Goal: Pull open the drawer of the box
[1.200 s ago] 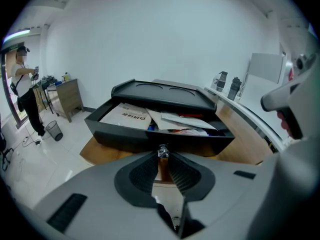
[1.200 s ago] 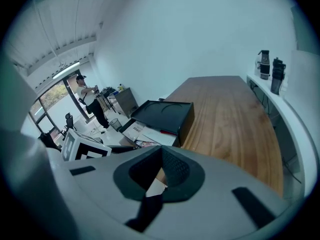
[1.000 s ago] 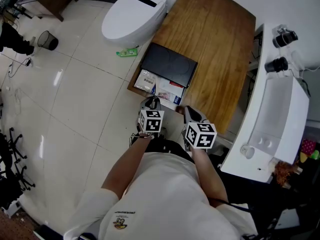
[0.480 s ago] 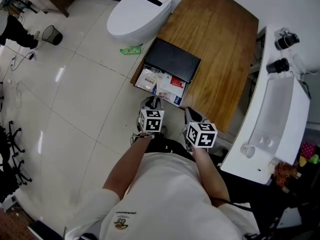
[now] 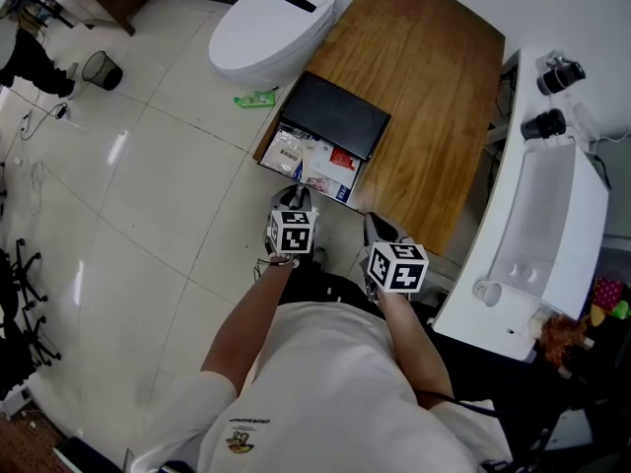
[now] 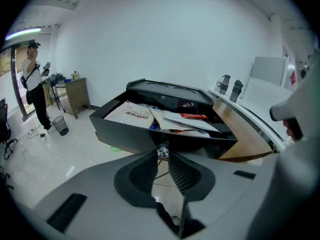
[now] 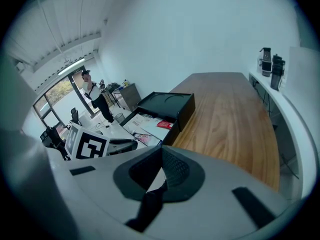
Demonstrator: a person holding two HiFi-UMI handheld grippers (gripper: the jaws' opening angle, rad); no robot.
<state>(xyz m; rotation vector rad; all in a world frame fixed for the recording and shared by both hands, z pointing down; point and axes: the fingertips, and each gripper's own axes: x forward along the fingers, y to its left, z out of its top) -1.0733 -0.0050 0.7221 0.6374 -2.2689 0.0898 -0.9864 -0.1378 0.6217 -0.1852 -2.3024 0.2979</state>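
Drawer is pulled out of the black box, which sits at the left edge of the wooden tabletop. The drawer hangs out over the floor, with papers visible inside. My left tool is clamped on the small metal knob on the drawer front. My right tool is near the tabletop's near edge, tips together, nothing between them.

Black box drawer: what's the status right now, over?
Left gripper shut on small silver knob of black drawer. Drawer pulled out, papers showing inside. Right gripper shut, empty, off to the side.
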